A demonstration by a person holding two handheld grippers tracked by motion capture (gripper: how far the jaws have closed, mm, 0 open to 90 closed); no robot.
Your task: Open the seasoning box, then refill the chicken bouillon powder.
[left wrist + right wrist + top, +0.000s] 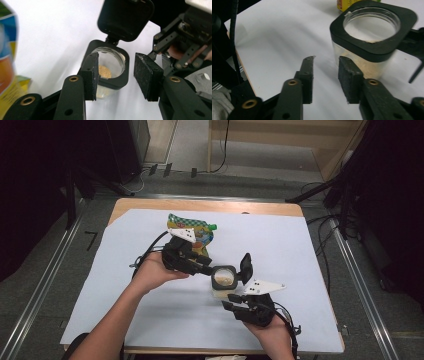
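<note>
An open-lidded jar stands on the white sheet between both grippers. The left gripper, released, straddles its rim without pressing. The right gripper, jaws parted and empty, sits just beside the jar's wall.

**Jar between two grippers**

The jar stands on the table sheet, its hinged lid tipped open on the side away from the left gripper. That gripper sits at the jar's left, jaws at either side of the rim. The right gripper lies just before the jar, nearer the person. The pouch lies behind the left gripper.
</note>
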